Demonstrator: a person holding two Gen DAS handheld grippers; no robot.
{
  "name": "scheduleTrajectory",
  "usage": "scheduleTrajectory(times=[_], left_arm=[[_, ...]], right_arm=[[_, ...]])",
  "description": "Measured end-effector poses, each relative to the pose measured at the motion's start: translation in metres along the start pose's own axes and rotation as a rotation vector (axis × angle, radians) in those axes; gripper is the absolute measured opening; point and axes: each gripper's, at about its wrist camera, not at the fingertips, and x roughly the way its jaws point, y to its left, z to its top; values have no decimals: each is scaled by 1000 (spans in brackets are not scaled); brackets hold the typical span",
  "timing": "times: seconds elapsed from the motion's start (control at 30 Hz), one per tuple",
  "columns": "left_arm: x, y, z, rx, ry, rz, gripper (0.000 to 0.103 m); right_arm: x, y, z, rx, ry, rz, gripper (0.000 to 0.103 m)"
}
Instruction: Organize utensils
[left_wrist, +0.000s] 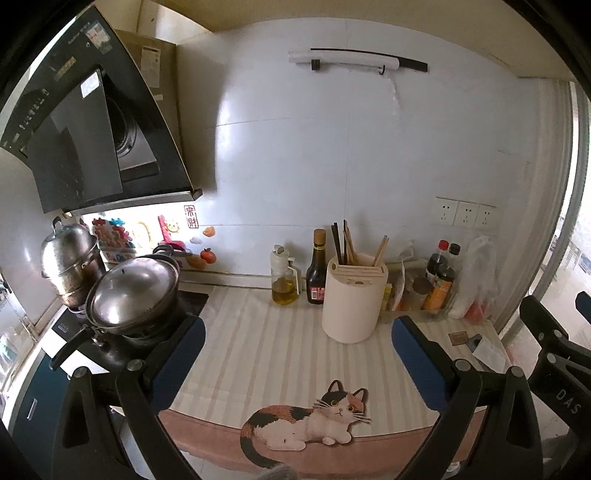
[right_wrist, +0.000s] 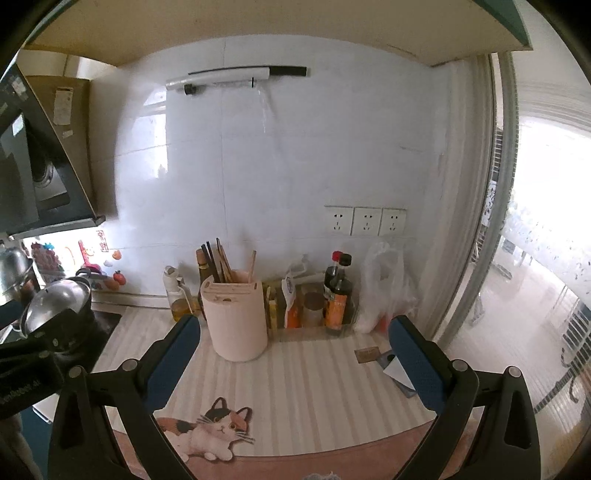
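Striped counter mat (left_wrist: 258, 354): utensil holder (left_wrist: 352, 301) beyond both empty, spread tools (left_wrist: 297, 347) (right_wrist: 295, 343), chopsticks (left_wrist: 345, 242) seemingly upright

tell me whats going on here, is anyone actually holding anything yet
Not yet. Both grippers hover open and empty over the striped counter mat: the left gripper and the right gripper. Ahead of them stands a cream utensil holder with chopsticks sticking up out of it, next to bottles along the wall. Nothing has been picked up.
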Motion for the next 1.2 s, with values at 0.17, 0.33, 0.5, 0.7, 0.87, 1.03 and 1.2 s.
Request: scheduleTrajectory(times=[0.17, 0.33, 0.5, 0.7, 0.87, 1.03, 1.2], left_arm=[[-4, -9, -3, 22, 26, 4, 103], [-3, -16, -4, 20, 61, 9, 103], [-3, -19, -5, 7, 72, 13, 103], [-3, -21, -4, -2, 72, 20, 103], [-2, -21, -2, -5, 66, 22, 103], [-1, -21, 2, -7, 61, 27, 103], [0, -22, 4, -7, 57, 29, 103]], right_arm=[[-4, -4, 3, -13, 3, 14, 103], [-4, -10, 3, -20, 28, 19, 103], [3, -16, 5, -27, 54, 22, 103], [5, -17, 7, -40, 57, 26, 103], [5, -20, 10, -36, 47, 27, 103], [5, -21, 12, -33, 42, 24, 103], [7, -20, 13, -36, 42, 25, 103]])
